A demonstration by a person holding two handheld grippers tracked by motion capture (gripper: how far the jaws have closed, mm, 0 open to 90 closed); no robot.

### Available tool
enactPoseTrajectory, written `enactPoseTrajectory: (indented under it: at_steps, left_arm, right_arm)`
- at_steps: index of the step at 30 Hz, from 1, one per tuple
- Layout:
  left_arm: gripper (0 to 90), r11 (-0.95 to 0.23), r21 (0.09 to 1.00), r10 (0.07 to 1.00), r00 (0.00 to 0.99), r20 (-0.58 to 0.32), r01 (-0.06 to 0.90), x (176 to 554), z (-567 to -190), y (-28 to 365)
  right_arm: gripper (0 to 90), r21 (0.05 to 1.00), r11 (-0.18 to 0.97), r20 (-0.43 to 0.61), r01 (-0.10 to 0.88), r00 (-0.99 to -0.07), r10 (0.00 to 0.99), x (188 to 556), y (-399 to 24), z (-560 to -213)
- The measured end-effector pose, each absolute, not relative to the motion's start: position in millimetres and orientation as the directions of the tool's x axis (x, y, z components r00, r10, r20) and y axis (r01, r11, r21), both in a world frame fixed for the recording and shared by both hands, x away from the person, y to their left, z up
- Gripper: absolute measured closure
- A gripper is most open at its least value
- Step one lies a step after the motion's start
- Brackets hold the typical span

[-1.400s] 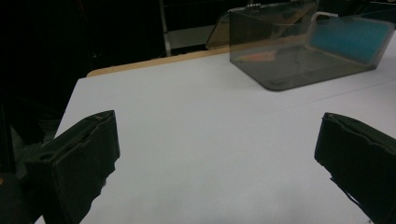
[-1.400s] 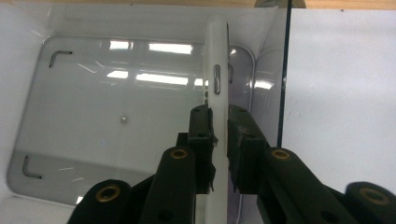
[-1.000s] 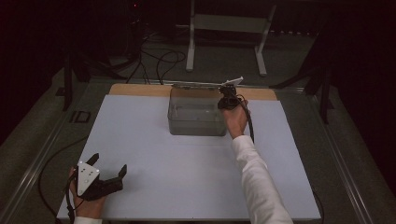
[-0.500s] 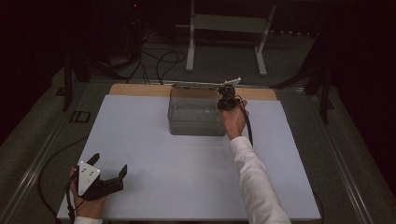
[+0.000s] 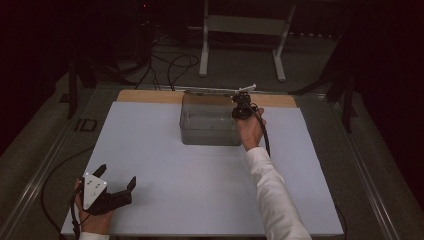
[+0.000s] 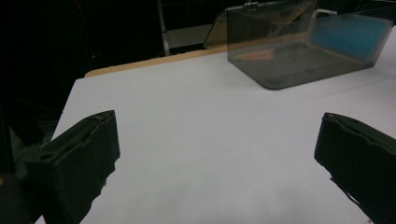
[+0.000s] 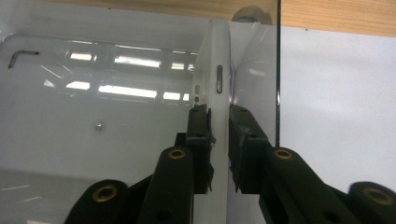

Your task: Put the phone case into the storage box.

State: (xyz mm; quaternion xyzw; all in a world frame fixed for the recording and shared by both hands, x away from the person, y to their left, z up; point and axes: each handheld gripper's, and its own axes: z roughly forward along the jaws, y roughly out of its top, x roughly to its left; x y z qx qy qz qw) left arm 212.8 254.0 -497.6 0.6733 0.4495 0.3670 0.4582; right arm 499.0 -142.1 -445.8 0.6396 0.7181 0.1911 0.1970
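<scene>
White paper covers the table (image 5: 200, 200), and the room behind is dark. Near the front edge, the left gripper (image 5: 119, 192) rests with its jaws wide apart, holding nothing. Farther back sits a clear plastic box (image 5: 210, 125) with a see-through lid (image 5: 212, 92) standing up. Inside, a thin white tablet (image 7: 218, 70) leans upright at the right wall. The right gripper (image 7: 219, 140) is pinched on its edge.

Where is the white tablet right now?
In the right gripper view, the white tablet stands on edge inside the clear box, against its right wall, pinched between the jaws of the right gripper.
</scene>
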Motion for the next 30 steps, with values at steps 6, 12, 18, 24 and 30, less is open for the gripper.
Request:
enactPoseTrajectory:
  at_steps: [6,12,18,24,30]
  left_arm:
    - [0.8,-0.177,0.947,0.942,0.326,0.083,0.270,213,-498,254]
    - [0.8,-0.182,0.946,0.941,0.328,0.088,0.269,213,-498,253]
    - [0.8,-0.182,0.946,0.940,0.329,0.087,0.270,213,-498,253]
    - [0.9,-0.183,0.945,0.940,0.329,0.088,0.270,213,-498,253]
    - [0.8,-0.181,0.946,0.940,0.329,0.086,0.270,214,-498,252]
  right_arm:
    - [74.8,0.521,0.130,-0.033,0.843,-0.132,0.991,497,-143,-444]
    - [68.7,0.529,0.159,-0.038,0.834,-0.163,0.986,494,-141,-440]
    - [61.2,0.553,0.209,-0.067,0.807,-0.207,0.976,489,-138,-436]
    - [47.4,0.580,0.267,-0.075,0.770,-0.276,0.958,485,-140,-431]
    - [32.5,0.594,0.312,-0.104,0.741,-0.314,0.944,479,-139,-426]
